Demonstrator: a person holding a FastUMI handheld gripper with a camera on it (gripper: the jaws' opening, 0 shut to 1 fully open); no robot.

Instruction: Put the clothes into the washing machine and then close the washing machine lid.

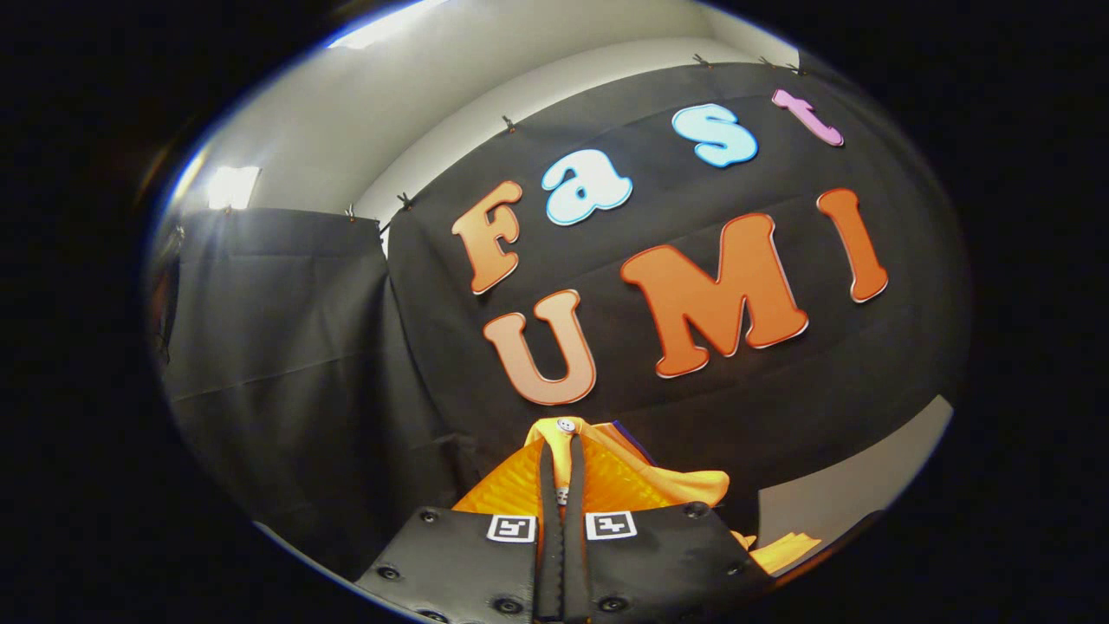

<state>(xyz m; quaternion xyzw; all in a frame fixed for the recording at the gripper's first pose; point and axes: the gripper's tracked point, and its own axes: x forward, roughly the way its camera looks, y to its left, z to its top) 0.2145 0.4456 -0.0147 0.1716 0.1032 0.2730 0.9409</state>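
There is one orange garment (606,481), and it has one small round snap button (567,425) near its top edge. There is one hand-held gripper (562,520) with two fingers; both fingers press together on the garment's fold. Each finger base carries one square marker (511,528), so two markers in all. Two black cloth panels (286,364) hang behind as the booth's wall.

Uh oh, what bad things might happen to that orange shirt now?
The gripper pinches only a thin fold of the orange garment, so it might slip free. Loose cloth hanging beside the fingers could snag or drag on the way. The camera faces the booth's black cloth wall, which may make aiming for the washing machine harder.
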